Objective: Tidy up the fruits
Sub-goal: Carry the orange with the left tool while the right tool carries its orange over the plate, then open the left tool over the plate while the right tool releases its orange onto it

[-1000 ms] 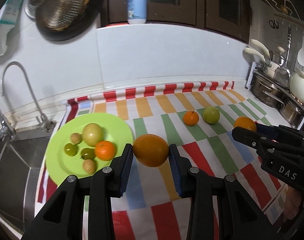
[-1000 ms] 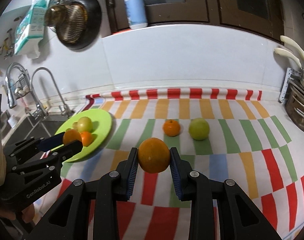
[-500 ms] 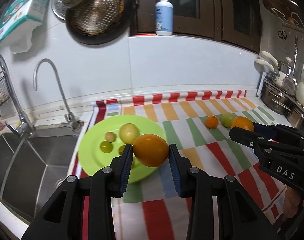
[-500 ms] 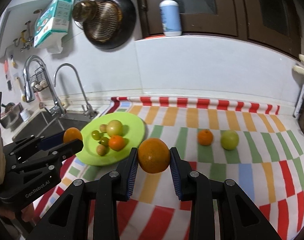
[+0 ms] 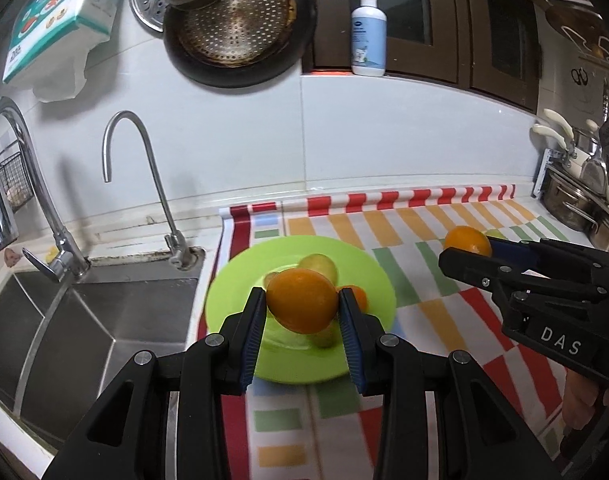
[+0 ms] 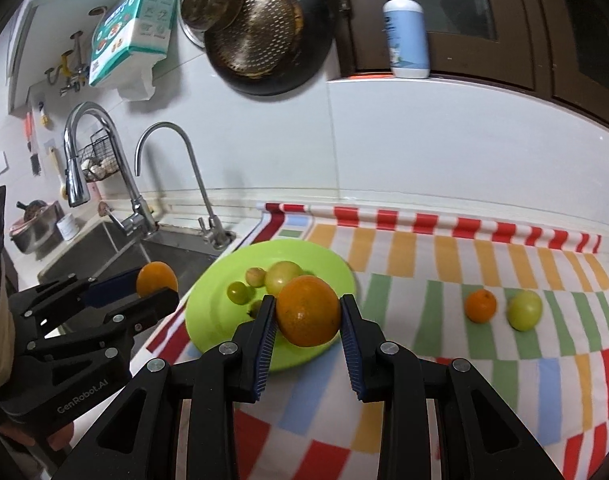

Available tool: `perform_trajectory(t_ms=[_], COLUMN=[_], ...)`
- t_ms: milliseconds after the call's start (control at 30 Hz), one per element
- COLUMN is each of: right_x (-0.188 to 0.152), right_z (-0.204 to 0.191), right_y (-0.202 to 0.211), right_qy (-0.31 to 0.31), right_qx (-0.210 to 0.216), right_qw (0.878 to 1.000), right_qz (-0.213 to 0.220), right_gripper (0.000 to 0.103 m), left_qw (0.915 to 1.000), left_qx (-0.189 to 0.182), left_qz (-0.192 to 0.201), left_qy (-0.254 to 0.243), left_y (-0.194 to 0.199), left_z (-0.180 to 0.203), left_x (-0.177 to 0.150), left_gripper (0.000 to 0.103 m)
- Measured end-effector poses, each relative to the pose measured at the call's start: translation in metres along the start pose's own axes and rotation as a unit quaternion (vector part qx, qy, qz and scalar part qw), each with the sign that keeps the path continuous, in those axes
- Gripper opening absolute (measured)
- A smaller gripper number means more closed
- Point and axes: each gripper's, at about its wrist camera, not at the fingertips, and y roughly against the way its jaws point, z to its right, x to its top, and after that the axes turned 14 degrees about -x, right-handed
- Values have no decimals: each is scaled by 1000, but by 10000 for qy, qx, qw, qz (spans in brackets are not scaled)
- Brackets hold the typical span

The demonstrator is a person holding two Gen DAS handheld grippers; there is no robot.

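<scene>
The job looks roughly half done. The green plate [image 6: 208,320] sits on the striped cloth [image 6: 424,264] at the sink end of the worktop and already carries several pieces: in the right wrist view a yellow-green fruit [image 6: 283,276], a small tan fruit [image 6: 255,276] and a small green fruit [image 6: 238,292] show clearly, and the left wrist view shows the edge of a small orange one [image 5: 358,296] behind the jaws, with at least 1 more green piece partly hidden lower on the plate.

2 oranges are in transit. The left gripper [image 5: 302,320] has its jaws pinching an orange [image 5: 302,300] that hangs in the air in front of the plate. The right gripper [image 6: 307,322] has its jaws clamped on a second orange [image 6: 308,310], also off the surface and in line with the plate's near side. Neither orange rests on the plate yet, so both need to be lowered and let go, preferably into the bare patches at the plate's front and left so they do not knock the small fruit about.

After that, 2 pieces remain out on the cloth, well apart from the plate: a small tangerine [image 6: 480,306] and, just beside it, a green apple [image 6: 525,310]. Those 2 would presumably be the last to fetch.
</scene>
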Motion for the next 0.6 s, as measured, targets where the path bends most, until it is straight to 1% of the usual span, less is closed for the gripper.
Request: perform_trajectory(t_ms=[333, 600], right_x=[22, 37], right_z=[-38, -55], right_y=[-40, -86], right_qy=[244, 321], right_qx=[162, 281], right_qw=[9996, 9990], right_qz=[5, -157], right_gripper=[32, 32], left_qw=[9999, 9996], left_qx=[18, -31], left_qz=[-160, -251], left_qy=[-55, -119], left_y=[-25, -54], left_z=[-40, -66], left_x=[3, 10], left_gripper=[36, 36])
